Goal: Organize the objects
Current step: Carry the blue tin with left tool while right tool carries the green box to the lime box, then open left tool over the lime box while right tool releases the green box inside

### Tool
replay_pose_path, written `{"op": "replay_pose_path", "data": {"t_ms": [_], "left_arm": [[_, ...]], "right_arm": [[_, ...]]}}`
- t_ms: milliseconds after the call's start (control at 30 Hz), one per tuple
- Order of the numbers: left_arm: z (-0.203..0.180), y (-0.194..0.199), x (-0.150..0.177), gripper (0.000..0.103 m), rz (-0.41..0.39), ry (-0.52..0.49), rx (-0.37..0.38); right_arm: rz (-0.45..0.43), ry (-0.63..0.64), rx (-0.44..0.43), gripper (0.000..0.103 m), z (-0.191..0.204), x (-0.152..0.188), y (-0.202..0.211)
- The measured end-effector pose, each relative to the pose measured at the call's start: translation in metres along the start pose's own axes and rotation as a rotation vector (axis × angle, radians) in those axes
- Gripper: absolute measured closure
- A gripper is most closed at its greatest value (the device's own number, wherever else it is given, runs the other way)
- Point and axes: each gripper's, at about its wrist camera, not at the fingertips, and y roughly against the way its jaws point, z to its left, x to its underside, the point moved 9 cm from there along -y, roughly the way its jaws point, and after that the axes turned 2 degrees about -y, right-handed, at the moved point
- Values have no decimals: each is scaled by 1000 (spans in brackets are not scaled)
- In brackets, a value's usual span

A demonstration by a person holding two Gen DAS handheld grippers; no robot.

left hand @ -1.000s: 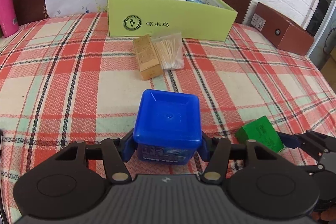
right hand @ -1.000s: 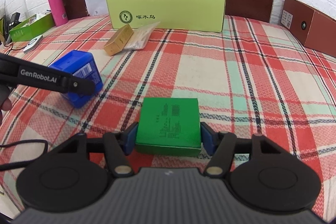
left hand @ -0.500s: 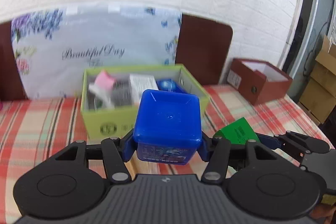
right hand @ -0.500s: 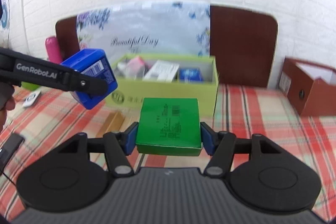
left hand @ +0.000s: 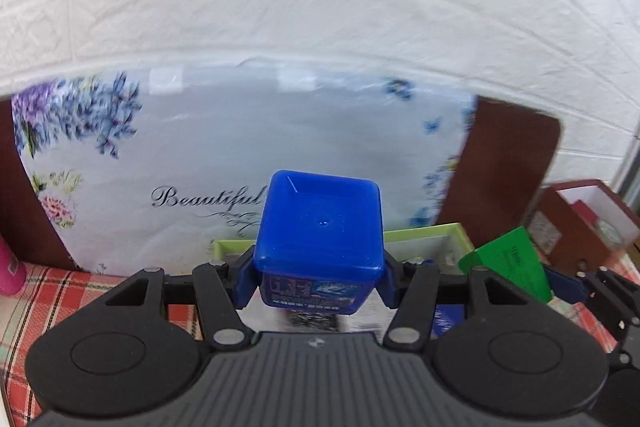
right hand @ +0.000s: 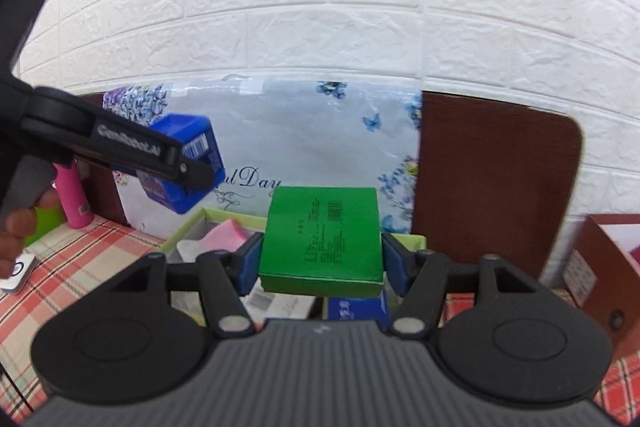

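My left gripper (left hand: 318, 285) is shut on a blue plastic tub (left hand: 320, 227), held in the air just in front of the lime-green cardboard box (left hand: 440, 231). My right gripper (right hand: 322, 269) is shut on a flat green box (right hand: 322, 237), raised over the same lime-green box (right hand: 192, 227). In the right wrist view the left gripper (right hand: 120, 151) and its blue tub (right hand: 188, 151) hang at the upper left. The left wrist view shows the green box (left hand: 510, 267) at the right. Pink, white and blue items lie inside the lime-green box.
A floral plastic sheet (right hand: 288, 143) leans on a dark brown headboard (right hand: 492, 179) behind the box. A brown open box (right hand: 604, 267) stands at the right, a pink bottle (right hand: 74, 199) at the left. The surface is a red plaid cloth (right hand: 68, 275). A hand (right hand: 16, 239) holds the left gripper.
Both grippers have lifted their boxes off the plaid cloth and carried them forward to the lime-green box; the views have tilted up toward the wall. Both grips are unchanged.
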Motion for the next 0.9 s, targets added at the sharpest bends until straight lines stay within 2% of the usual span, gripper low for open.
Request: {"op": "replay_pose_path", "data": {"t_ms": [167, 367, 400, 433, 467, 500, 567, 633, 800, 900], "left_arm": [[20, -40, 13, 43, 58, -1, -7], [25, -69, 27, 43, 97, -14, 0], [27, -71, 28, 43, 94, -11, -6], [28, -72, 29, 35, 87, -10, -13], [30, -71, 30, 29, 85, -15, -28], [32, -70, 30, 20, 79, -27, -58], [37, -65, 30, 15, 49, -67, -129], [41, -59, 29, 10, 31, -78, -166], [39, -47, 27, 9, 24, -3, -126], [27, -26, 27, 9, 17, -26, -118]], "right_arm": [[49, 8, -17, 43, 4, 12, -54], [97, -29, -25, 41, -2, 31, -92], [97, -33, -53, 35, -2, 34, -96], [96, -34, -74, 25, -1, 37, -99], [99, -28, -73, 10, -2, 40, -102], [91, -16, -49, 8, -4, 43, -102], [62, 7, -15, 7, -9, 45, -97], [51, 0, -16, 7, -12, 47, -85], [54, -24, -12, 7, -16, 49, -70], [44, -39, -7, 2, -13, 43, -56]]}}
